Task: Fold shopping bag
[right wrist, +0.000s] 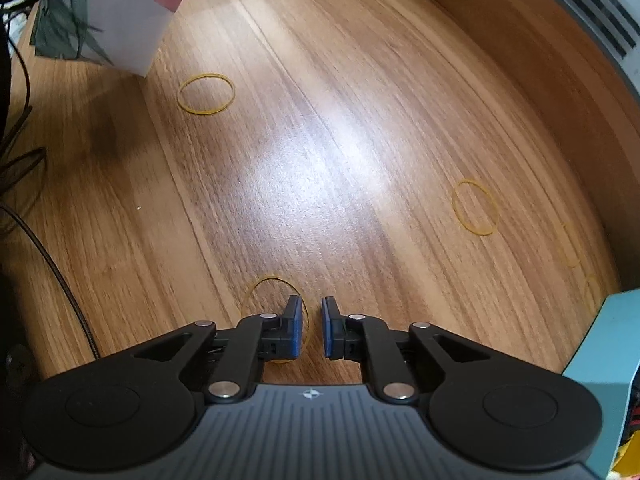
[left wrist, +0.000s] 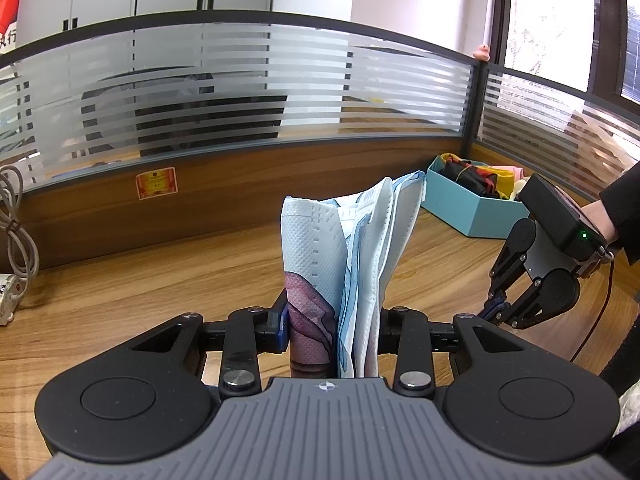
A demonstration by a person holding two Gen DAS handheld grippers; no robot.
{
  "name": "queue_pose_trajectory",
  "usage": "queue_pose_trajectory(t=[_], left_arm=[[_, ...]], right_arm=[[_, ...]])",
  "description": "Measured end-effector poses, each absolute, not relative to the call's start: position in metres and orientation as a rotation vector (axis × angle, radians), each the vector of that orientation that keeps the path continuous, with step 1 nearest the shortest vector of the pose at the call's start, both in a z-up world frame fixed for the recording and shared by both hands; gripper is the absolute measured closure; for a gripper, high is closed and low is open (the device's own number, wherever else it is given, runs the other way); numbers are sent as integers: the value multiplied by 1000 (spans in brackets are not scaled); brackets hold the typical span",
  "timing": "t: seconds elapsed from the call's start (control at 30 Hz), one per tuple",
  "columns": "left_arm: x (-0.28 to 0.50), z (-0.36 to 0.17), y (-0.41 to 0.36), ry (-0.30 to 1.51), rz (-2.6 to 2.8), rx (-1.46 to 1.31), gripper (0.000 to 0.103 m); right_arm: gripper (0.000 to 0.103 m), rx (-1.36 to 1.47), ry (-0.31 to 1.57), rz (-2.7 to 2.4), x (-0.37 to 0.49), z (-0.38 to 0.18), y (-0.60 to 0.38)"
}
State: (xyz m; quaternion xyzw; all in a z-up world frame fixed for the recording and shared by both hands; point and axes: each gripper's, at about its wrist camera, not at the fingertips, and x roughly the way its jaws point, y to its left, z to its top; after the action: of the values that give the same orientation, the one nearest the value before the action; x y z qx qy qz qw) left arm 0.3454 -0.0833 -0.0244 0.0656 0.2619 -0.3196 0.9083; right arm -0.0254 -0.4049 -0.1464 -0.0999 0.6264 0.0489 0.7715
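My left gripper (left wrist: 334, 330) is shut on a folded shopping bag (left wrist: 352, 256), pale blue and white with a pink-purple print, held upright above the wooden desk (left wrist: 140, 288). My right gripper (right wrist: 311, 330) is open with a narrow gap and empty, low over the desk, right over a yellow rubber band (right wrist: 276, 312) that its left finger partly hides. The right gripper also shows in the left wrist view (left wrist: 496, 312), to the right of the bag. A corner of the bag (right wrist: 120, 20) shows at the top left of the right wrist view.
Other rubber bands lie on the desk (right wrist: 206, 93) (right wrist: 475, 207). A teal box (left wrist: 472, 204) of folded bags stands at the back right; its corner (right wrist: 600, 360) is beside my right gripper. A glass partition (left wrist: 240, 92) bounds the desk. Cables (right wrist: 52, 264) lie left.
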Motion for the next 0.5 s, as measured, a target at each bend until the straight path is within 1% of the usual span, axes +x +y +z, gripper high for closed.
queue_pose_trajectory(t=[0.3,0.5], left_arm=[[344,-24,-81,533,-657,130,65],[342,-23,-80,524,-656,126,65]], right_arm=[[103,-233,1341,85,-28,-142,-393],[103,-212,1299,51,-29,-127,-391]])
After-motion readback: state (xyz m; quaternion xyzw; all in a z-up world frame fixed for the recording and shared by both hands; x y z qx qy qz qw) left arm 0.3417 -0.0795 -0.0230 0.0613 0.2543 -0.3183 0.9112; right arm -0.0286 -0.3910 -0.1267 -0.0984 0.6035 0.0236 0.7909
